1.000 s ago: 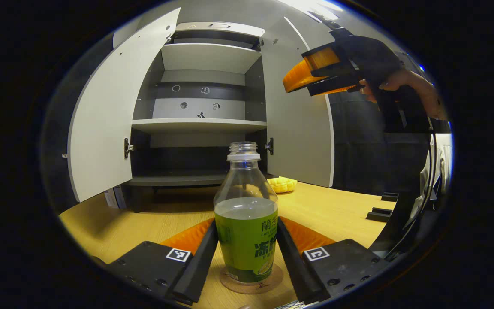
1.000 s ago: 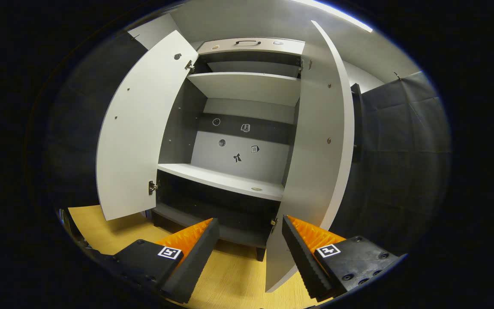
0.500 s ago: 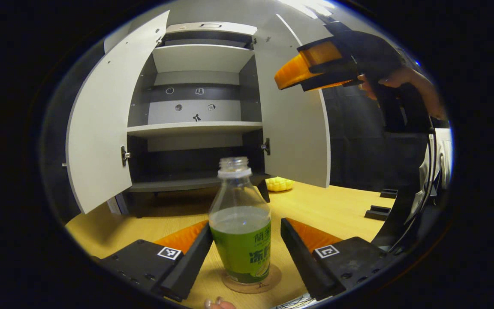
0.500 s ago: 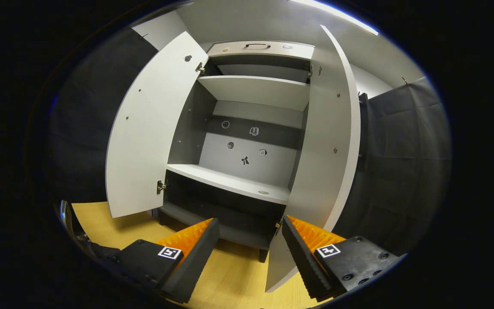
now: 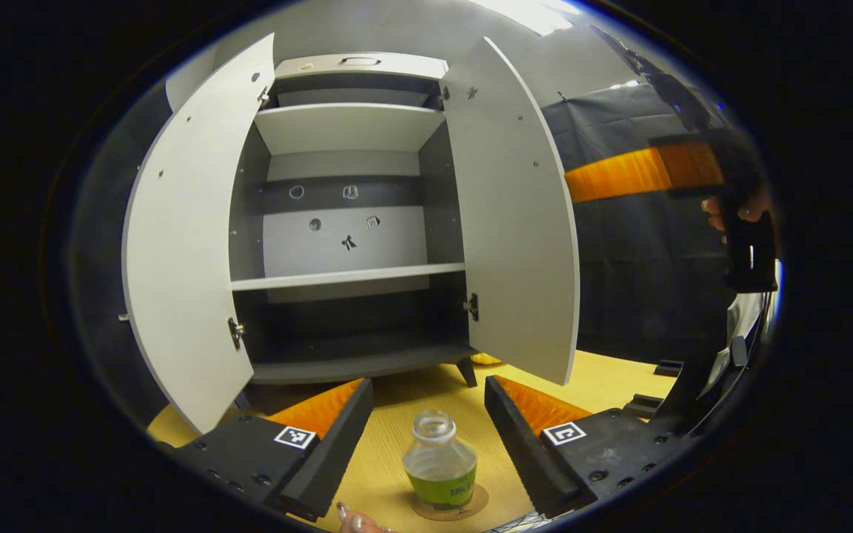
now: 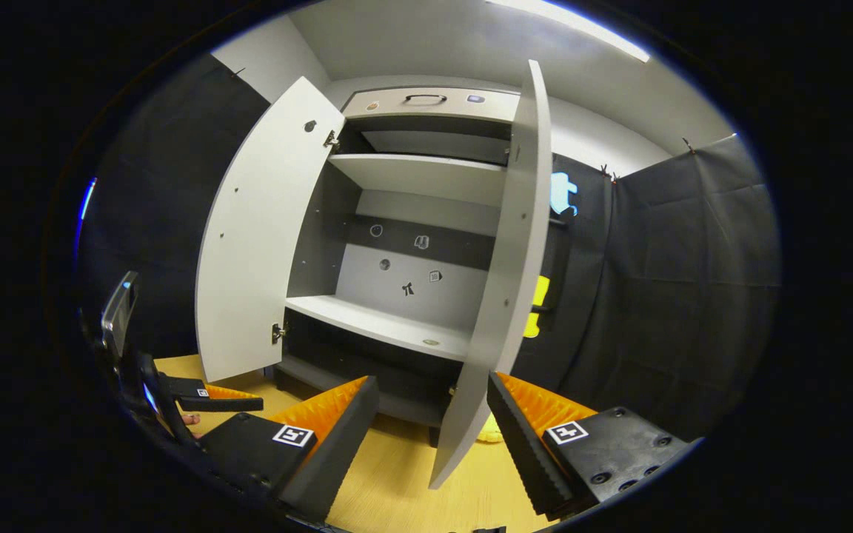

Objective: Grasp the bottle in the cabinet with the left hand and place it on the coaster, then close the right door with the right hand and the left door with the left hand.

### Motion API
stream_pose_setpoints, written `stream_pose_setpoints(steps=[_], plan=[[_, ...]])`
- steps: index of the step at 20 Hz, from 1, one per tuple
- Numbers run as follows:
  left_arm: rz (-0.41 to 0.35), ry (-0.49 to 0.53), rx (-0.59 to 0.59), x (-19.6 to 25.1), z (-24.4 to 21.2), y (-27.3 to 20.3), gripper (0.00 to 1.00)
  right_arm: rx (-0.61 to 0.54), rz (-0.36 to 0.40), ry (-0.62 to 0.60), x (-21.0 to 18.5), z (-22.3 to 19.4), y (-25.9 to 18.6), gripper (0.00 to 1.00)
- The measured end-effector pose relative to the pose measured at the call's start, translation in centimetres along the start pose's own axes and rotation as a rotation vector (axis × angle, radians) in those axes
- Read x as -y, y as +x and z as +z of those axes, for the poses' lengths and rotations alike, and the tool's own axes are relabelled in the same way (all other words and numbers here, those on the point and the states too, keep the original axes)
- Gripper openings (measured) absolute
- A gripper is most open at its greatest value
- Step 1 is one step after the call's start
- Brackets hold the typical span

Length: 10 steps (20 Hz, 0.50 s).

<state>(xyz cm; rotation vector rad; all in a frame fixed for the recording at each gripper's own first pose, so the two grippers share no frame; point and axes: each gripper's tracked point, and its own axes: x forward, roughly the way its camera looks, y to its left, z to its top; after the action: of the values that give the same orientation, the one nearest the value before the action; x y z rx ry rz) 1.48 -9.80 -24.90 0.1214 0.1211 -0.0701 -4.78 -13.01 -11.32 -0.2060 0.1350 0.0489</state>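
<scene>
Left hand-held gripper (image 5: pixel 428 414) held up above the bottle (image 5: pixel 440 463), fingers spread wide, touching nothing. Bottle stood upright on the coaster (image 5: pixel 449 509), mouth up, on the counter (image 5: pixel 604 374) before the cabinet (image 5: pixel 349 222). Right hand-held gripper (image 6: pixel 432 414) raised near the right door (image 6: pixel 504 274), also spread, gripping nothing. Both doors swung open.

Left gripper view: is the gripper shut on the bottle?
No, the left gripper is open, and the bottle stands free on the coaster between its spread fingers.
</scene>
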Motion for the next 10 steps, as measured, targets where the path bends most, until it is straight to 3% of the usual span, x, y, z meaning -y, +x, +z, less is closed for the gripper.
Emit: stream_pose_setpoints(steps=[6,9,10], plan=[[0.073,0.009,-0.033,-3.2,6.3,-5.0,0.96,0.013,-0.154,0.028,8.3,3.0,-0.2,0.98],[0.109,-0.032,-0.071,-6.0,8.3,-7.9,0.99,0.042,-0.160,0.119,9.9,4.8,1.3,0.97],[0.127,-0.060,-0.083,-7.2,8.9,-8.7,0.96,0.039,-0.158,0.147,10.3,5.0,2.1,0.97]])
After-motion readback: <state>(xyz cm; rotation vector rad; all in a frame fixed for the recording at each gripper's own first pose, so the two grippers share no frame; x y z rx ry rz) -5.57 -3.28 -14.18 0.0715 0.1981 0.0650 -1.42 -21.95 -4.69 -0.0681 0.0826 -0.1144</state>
